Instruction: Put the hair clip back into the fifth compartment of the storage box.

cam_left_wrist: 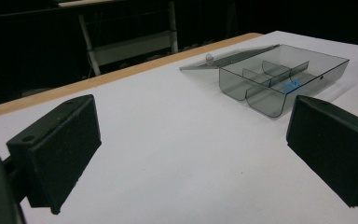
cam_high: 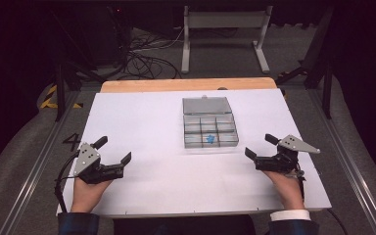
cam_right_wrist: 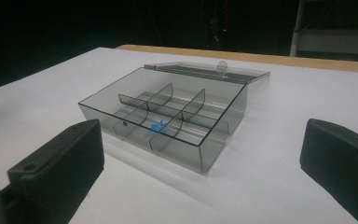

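Observation:
A clear grey plastic organiser box (cam_high: 192, 132) (cam_left_wrist: 327, 68) (cam_right_wrist: 217, 131) with dividers sits on the white table, its lid (cam_high: 206, 105) (cam_right_wrist: 205, 70) laid open flat behind it. A small blue piece (cam_high: 209, 139) (cam_left_wrist: 290, 86) (cam_right_wrist: 156, 127) lies in the front middle compartment. My left gripper (cam_high: 113, 150) (cam_left_wrist: 191, 154) rests open at the table's front left, well left of the box, nothing between its jaws. My right gripper (cam_high: 261, 146) (cam_right_wrist: 205, 168) rests open at the front right, a short way right of the box, also empty.
The white table (cam_high: 147, 122) has a wooden strip (cam_high: 186, 84) along its far edge. Beyond it stand a metal frame (cam_high: 225, 29) and loose cables (cam_high: 147, 63) on the floor. A person's hands and dark sleeves come in from the bottom edge.

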A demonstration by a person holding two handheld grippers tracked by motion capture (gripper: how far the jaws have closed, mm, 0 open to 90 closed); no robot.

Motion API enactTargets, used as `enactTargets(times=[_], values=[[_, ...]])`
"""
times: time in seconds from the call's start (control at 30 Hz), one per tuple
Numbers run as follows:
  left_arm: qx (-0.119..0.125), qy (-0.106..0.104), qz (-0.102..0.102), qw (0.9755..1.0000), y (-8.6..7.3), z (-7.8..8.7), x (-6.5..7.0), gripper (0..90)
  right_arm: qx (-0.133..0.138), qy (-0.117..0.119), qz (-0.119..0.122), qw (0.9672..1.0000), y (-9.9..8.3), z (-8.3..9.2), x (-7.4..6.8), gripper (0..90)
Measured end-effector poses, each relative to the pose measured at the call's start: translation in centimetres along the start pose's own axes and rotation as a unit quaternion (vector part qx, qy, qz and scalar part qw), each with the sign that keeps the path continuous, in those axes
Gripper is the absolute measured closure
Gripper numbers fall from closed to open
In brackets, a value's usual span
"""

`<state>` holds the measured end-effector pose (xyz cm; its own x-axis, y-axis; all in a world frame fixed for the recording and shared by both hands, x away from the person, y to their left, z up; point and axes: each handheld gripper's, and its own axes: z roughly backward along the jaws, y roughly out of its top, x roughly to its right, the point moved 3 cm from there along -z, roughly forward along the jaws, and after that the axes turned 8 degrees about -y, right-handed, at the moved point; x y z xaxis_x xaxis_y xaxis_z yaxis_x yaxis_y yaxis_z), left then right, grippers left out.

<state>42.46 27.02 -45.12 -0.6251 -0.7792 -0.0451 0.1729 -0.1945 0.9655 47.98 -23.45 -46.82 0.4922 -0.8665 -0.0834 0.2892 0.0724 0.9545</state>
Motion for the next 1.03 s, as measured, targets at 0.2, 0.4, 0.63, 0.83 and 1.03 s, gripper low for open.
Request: enactTargets(times=[0.2, 0.4, 0.63, 0.83, 1.03], values=[[0.000, 0.001, 0.001, 1.0000, -0.07, 0.00, -0.08, 3.3, 0.007, -0.001, 0.002, 1.0000, 0.07, 0.26, 0.17, 0.0], [-0.001, 0.000, 0.000, 1.0000, -0.11, -0.03, -0.13, 3.3, 0.011, -0.006, 0.000, 0.9999, 0.13, 0.48, 0.57, 0.0], [0.000, 0.000, 0.003, 1.0000, -0.09, 0.00, -0.12, 3.4, 0.009, -0.004, 0.004, 0.9999, 0.13, 0.37, 0.42, 0.1], [0.000, -0.001, 0.003, 1.0000, -0.09, 0.02, -0.16, 3.3, 0.008, -0.007, 0.009, 0.9999, 0.11, 0.29, 0.43, 0.1], [-0.001, -0.002, 0.004, 1.0000, -0.13, 0.04, -0.20, 3.6, -0.002, -0.013, 0.016, 0.9998, -0.07, 0.17, 0.51, 0.1]])
